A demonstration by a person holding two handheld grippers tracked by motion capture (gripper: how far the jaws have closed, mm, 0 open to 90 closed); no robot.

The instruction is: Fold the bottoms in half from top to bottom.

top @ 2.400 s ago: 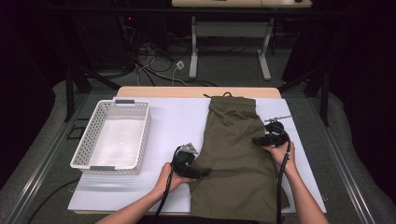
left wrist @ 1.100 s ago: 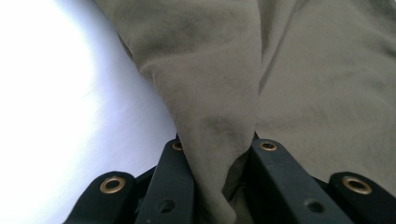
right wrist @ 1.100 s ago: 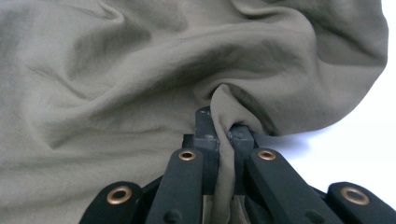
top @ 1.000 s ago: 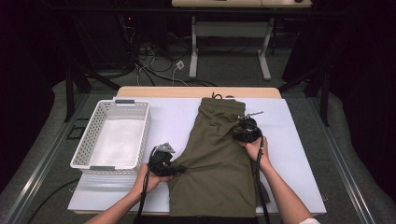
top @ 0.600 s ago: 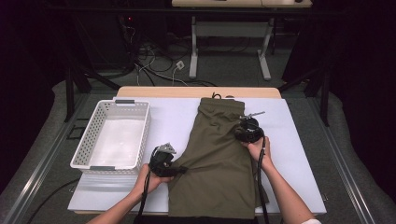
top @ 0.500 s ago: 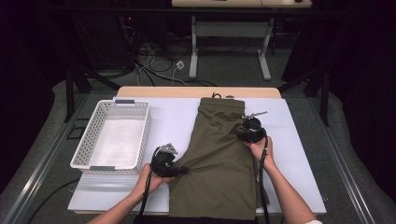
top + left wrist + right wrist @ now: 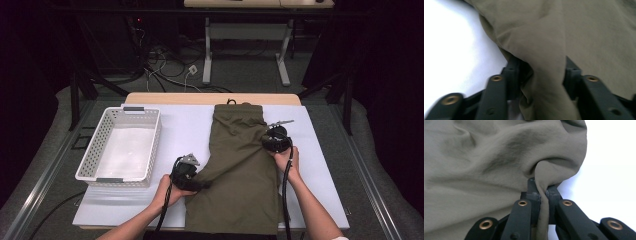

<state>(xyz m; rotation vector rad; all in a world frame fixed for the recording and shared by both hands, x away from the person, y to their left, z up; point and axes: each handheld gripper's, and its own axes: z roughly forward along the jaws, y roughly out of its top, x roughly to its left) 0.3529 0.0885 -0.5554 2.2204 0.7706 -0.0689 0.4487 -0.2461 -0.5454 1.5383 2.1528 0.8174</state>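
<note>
An olive-green garment (image 7: pixel 239 160) lies lengthwise down the middle of the tabletop (image 7: pixel 320 165), from the far edge to the near edge. The left tool (image 7: pixel 541 75) is at the garment's left edge near the front; its jaws have just been opening, and a fold of cloth sits loosely between them. The right tool (image 7: pixel 541 188) is clenched on a pinch of cloth at the garment's right edge. A white basket (image 7: pixel 90 160) stands by the tabletop's left edge.
</note>
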